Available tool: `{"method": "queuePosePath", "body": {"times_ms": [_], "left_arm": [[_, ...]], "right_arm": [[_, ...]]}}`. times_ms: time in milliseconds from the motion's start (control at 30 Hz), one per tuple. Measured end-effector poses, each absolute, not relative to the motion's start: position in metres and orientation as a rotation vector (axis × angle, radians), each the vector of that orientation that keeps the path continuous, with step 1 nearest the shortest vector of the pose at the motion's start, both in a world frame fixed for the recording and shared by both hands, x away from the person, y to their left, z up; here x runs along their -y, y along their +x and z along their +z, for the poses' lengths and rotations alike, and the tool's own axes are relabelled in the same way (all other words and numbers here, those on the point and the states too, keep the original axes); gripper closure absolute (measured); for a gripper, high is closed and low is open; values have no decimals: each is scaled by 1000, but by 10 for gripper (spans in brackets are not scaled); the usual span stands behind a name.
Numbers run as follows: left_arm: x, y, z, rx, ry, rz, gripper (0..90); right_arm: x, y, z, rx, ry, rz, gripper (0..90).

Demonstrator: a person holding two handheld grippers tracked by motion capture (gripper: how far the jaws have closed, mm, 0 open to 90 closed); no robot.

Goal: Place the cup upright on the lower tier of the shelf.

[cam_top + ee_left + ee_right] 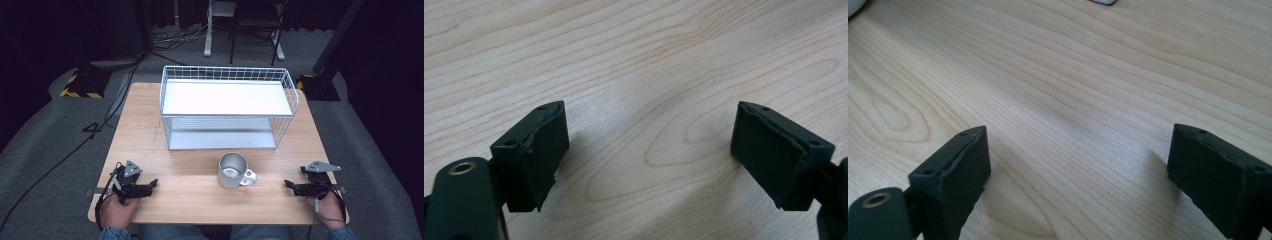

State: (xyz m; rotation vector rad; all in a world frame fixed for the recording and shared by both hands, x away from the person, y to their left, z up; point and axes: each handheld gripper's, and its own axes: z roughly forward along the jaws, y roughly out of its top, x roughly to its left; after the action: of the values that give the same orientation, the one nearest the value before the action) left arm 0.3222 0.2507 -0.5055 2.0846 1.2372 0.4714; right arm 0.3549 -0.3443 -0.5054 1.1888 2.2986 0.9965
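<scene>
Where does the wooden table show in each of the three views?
High view: wooden table mid-frame, carrying a wire rack and a mug.
Left gripper view: its wood fills the background behind the open left claw.
Right gripper view: likewise, behind the open right claw.
Shared landmark: pale wood grain.

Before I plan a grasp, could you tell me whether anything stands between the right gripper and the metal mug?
Nothing visible does. The right gripper rests open near the table's right edge, and only bare wooden table lies between it and the metal mug, whose white handle points towards that gripper.
</scene>
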Motion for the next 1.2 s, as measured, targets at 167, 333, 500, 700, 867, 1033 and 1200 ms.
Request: {"method": "queuePosePath", "body": {"times_ms": [167,333,500,700,867,1033,1200], "left_arm": [[-251,322,-506,-1239,2082,472,161],[-251,322,-506,-1239,2082,472,160],[-251,322,-506,-1239,2082,471,161],[-251,322,-506,-1240,2082,471,160],[-251,323,-506,-1239,2079,474,161],[-251,323,-506,-1241,2077,473,161],[-251,325,-506,-1242,2078,477,161]], "right_arm": [[344,355,-505,-2296,1191,995,103],[344,355,-505,-2304,1183,992,90],[344,355,-505,-2306,1181,989,86],[344,353,-505,-2298,1187,995,108],[344,350,-504,-2300,1186,1009,130],[340,344,-496,-2301,1167,1036,140],[328,338,-481,-2309,1113,1086,141]]}}
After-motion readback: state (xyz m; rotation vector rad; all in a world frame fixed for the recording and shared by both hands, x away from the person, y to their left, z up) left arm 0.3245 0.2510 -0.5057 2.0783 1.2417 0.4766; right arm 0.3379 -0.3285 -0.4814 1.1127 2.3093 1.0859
